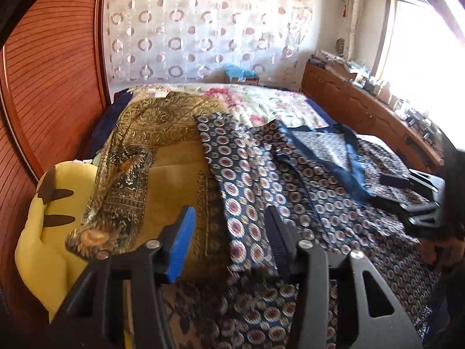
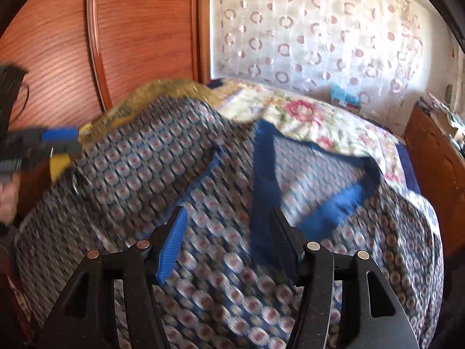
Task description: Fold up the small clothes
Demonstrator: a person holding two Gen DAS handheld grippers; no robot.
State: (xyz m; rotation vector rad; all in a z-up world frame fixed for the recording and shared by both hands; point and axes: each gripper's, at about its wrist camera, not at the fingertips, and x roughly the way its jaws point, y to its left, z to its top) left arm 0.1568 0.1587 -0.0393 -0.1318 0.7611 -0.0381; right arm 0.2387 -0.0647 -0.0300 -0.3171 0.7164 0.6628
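Note:
A dark blue garment with round medallion print (image 1: 305,192) lies spread on the bed, with plain blue bands (image 1: 353,168) around its neck opening. It fills the right wrist view (image 2: 162,174), blurred. My left gripper (image 1: 229,226) is open above the garment's left edge, holding nothing. My right gripper (image 2: 229,232) is open just above the cloth near the blue band (image 2: 263,180). The left gripper also shows at the left edge of the right wrist view (image 2: 58,139); the right gripper shows at the right edge of the left wrist view (image 1: 421,200).
A gold patterned cloth (image 1: 162,151) lies under the garment's left side. A yellow plush toy (image 1: 52,221) sits at the bed's left edge. A floral bedspread (image 1: 261,101) covers the far bed. A wooden wardrobe (image 1: 52,67) stands left, a cluttered wooden cabinet (image 1: 363,107) right.

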